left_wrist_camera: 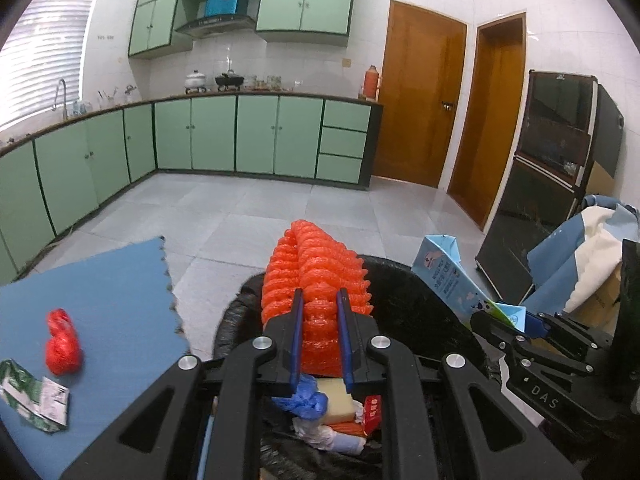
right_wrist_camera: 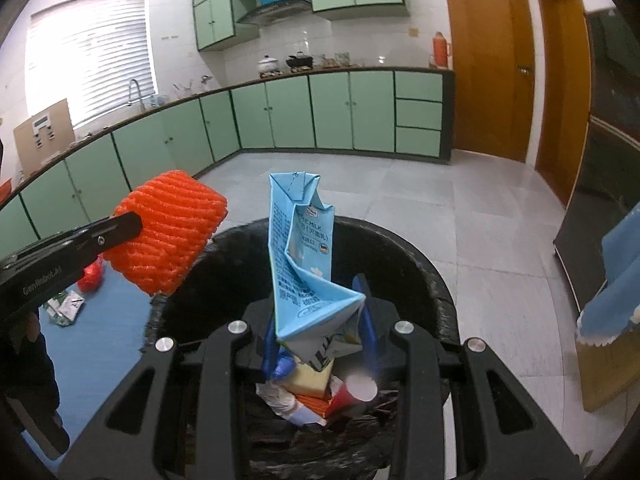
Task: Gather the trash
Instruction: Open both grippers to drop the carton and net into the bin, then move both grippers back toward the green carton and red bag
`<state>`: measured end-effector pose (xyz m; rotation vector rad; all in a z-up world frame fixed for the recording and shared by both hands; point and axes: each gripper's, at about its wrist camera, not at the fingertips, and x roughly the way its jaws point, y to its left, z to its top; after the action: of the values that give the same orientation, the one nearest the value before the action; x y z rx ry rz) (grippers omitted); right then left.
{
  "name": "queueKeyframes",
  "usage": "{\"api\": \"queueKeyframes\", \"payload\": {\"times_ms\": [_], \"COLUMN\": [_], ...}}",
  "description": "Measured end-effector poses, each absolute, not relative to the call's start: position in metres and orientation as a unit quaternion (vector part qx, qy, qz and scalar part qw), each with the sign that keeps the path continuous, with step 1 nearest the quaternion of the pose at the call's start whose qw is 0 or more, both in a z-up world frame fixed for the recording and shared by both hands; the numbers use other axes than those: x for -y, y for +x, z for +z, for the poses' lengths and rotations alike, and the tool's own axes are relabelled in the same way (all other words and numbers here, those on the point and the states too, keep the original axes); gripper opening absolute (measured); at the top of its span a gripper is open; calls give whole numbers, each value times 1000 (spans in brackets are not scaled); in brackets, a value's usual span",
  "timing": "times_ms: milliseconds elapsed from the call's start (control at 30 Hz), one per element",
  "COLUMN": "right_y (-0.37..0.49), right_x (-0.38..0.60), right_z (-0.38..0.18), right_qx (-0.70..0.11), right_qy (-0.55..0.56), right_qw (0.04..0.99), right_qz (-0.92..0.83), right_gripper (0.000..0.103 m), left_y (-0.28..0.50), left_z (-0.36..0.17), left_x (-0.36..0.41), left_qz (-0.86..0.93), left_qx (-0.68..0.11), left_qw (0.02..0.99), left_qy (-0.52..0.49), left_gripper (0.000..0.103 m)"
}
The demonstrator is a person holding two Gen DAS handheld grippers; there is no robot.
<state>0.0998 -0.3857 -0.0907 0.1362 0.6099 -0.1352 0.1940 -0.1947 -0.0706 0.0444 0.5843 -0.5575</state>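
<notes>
My left gripper (left_wrist_camera: 319, 300) is shut on an orange foam fruit net (left_wrist_camera: 314, 268) and holds it over the black-lined trash bin (left_wrist_camera: 420, 292). The net also shows in the right wrist view (right_wrist_camera: 168, 232), over the bin's left rim. My right gripper (right_wrist_camera: 320, 312) is shut on a crumpled light-blue milk carton (right_wrist_camera: 304, 248) above the bin (right_wrist_camera: 420, 264). The carton also shows in the left wrist view (left_wrist_camera: 452, 280). The bin holds several pieces of trash (right_wrist_camera: 312, 392). A red plastic bag (left_wrist_camera: 62, 344) and a crumpled green wrapper (left_wrist_camera: 36, 400) lie on the blue mat (left_wrist_camera: 104, 288).
Green kitchen cabinets (left_wrist_camera: 240, 136) line the far wall and left side. Two wooden doors (left_wrist_camera: 420, 100) stand at the back right. A dark cabinet (left_wrist_camera: 552, 160) and a pile of blue and white cloth on a cardboard box (left_wrist_camera: 580, 256) stand right of the bin.
</notes>
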Motion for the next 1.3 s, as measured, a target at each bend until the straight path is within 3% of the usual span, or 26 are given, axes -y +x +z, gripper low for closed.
{"api": "queueKeyframes", "payload": {"times_ms": [133,233,300,367,467,500,800,1300], "right_y": [110,120,122,121,117,116,107,140], "right_x": [393,402,405,407,408,407,356,183], "right_z": [-104,-114,-121,-123,-121,-119,-91,-76], "right_qx": [-312,-327,-335,-334,-332,-329,-307,-300], "right_qy": [71,66,63,59,56,57,68,40], "right_qw": [944,939,936,935,934,935,946,950], "right_qz": [-74,-86,-93,-103,-117,-121,-76,75], "right_gripper": [32,34,49,59,85,89,93,94], "left_y": [202,214,219,221,219,218,195,162], "left_z": [-84,-92,-95,-93,-87,-84,-57,-68], "left_x": [208,218,219,214,205,197,120,-79], "left_qz": [-271,-271,-271,-272,-265,-261,-216,-46], "left_qx": [-301,-319,-329,-331,-327,-324,-294,-299], "left_qw": [914,908,904,903,907,909,931,953], "left_qy": [26,26,22,14,12,9,14,-15], "left_gripper": [16,25,42,45,50,53,69,70]}}
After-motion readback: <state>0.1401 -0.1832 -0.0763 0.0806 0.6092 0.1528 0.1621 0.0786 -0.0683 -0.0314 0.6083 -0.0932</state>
